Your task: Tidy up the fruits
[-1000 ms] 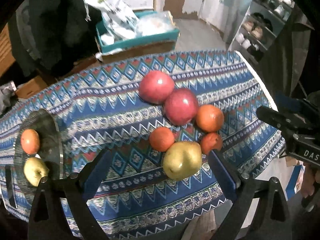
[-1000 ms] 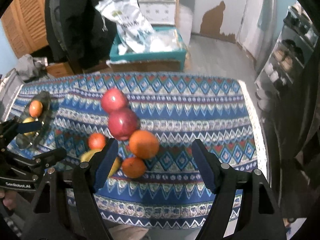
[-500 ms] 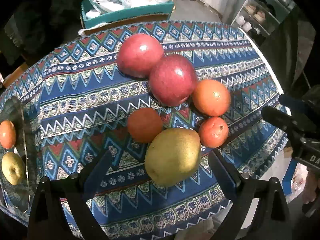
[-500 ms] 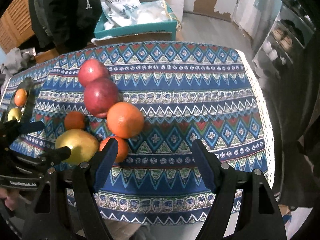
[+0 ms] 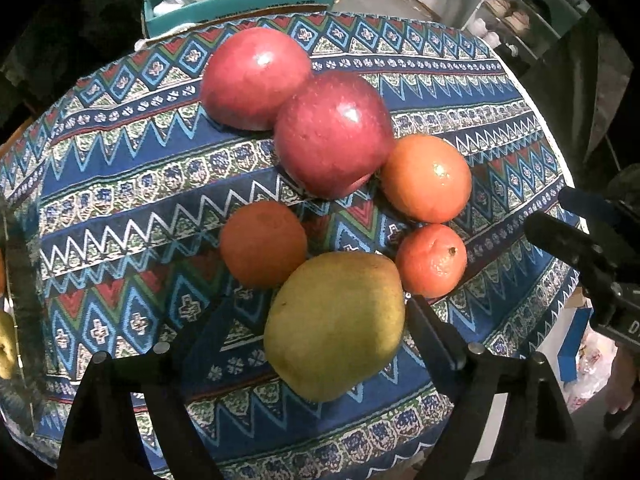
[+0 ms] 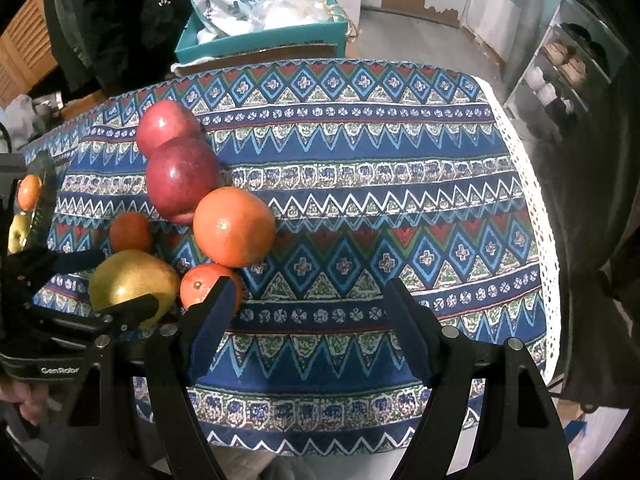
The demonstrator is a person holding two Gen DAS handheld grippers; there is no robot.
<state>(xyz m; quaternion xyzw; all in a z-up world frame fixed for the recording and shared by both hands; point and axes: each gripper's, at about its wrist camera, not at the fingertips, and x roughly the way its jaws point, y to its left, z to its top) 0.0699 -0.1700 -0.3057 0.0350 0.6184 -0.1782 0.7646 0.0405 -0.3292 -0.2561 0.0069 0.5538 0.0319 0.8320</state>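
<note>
A yellow-green pear [image 5: 335, 324] lies on the patterned cloth between the open fingers of my left gripper [image 5: 316, 330]; I cannot tell if the pads touch it. Behind it lie two red apples [image 5: 334, 134], a big orange [image 5: 426, 178], a small orange [image 5: 263, 243] and a tangerine [image 5: 432, 260]. In the right wrist view the same pile sits at the left: pear [image 6: 132, 280], apples [image 6: 182, 178], big orange [image 6: 234, 226], tangerine [image 6: 200, 286]. My right gripper [image 6: 308, 320] is open and empty, just right of the tangerine.
A glass plate [image 6: 44, 200] at the table's left end holds an orange [image 6: 29, 197] and a yellow fruit [image 6: 18, 232]. A teal box [image 6: 260, 36] with bags stands behind the table. A shoe rack [image 6: 568, 72] is at the right. The cloth's right half [image 6: 420, 200] is bare.
My left gripper has moved in low toward the pile until the pear sits between its fingers. My right gripper has come closer to the table, beside the tangerine.
</note>
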